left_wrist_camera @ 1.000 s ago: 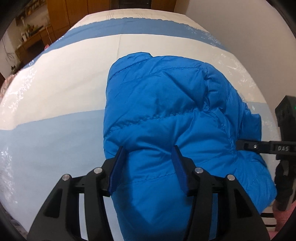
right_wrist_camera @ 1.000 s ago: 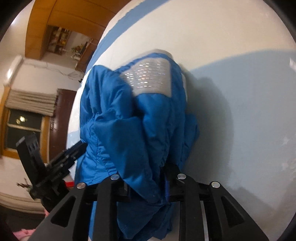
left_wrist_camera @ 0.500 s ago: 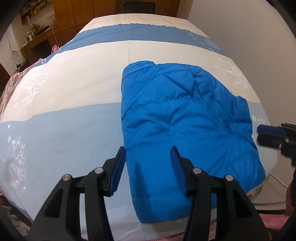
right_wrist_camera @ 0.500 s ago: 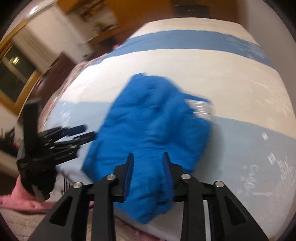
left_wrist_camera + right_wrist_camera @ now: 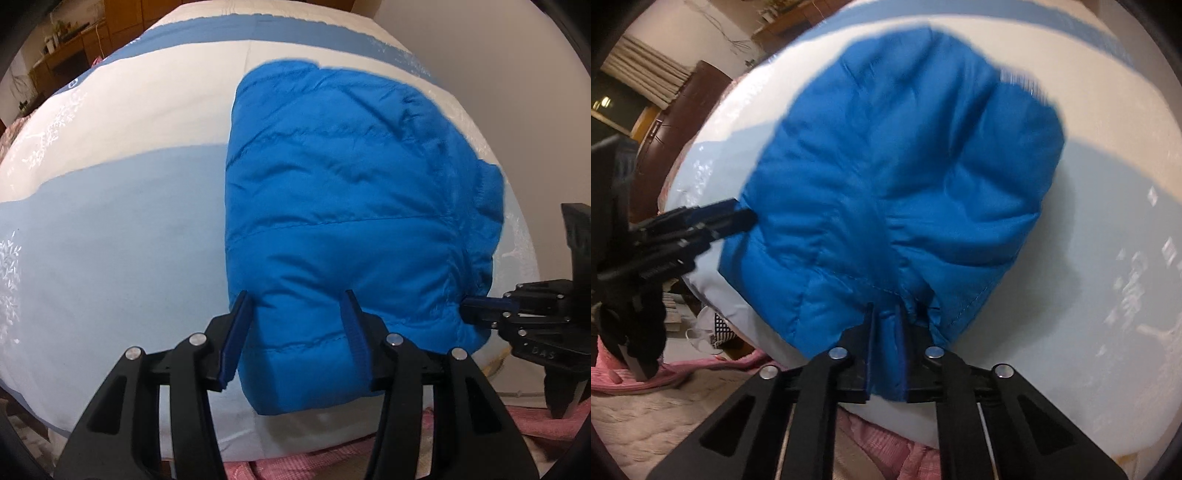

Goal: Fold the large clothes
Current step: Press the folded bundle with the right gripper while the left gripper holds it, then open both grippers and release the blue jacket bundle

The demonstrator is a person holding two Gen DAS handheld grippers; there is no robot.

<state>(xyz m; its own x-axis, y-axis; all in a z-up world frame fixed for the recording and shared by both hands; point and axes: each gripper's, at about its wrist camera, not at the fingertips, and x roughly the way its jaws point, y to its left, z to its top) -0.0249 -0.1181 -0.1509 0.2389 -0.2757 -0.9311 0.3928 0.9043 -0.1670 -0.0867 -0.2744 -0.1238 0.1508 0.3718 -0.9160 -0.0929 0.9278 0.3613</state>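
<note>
Closest to the left wrist camera, the left claw (image 5: 297,314) stood wide open, its two blue-padded fingers (image 5: 236,332) spread on either side of the near corner of the blue puffer jacket (image 5: 343,206), with nothing gripped between them. In the right wrist view, the right claw (image 5: 885,325) was nearly closed, and a small bunch of the jacket's hem was pinched between its fingers (image 5: 870,332). From the left view the same right claw (image 5: 480,308) reached in from the side and touched the jacket's near right edge.

The jacket lay folded into a compact, puffy bundle near the front edge of the bed (image 5: 110,221). The bed cover had light blue, white and darker blue stripes. A pink blanket (image 5: 631,376) hung below the bed edge. Farther back, wooden furniture (image 5: 74,48) stood against the wall.
</note>
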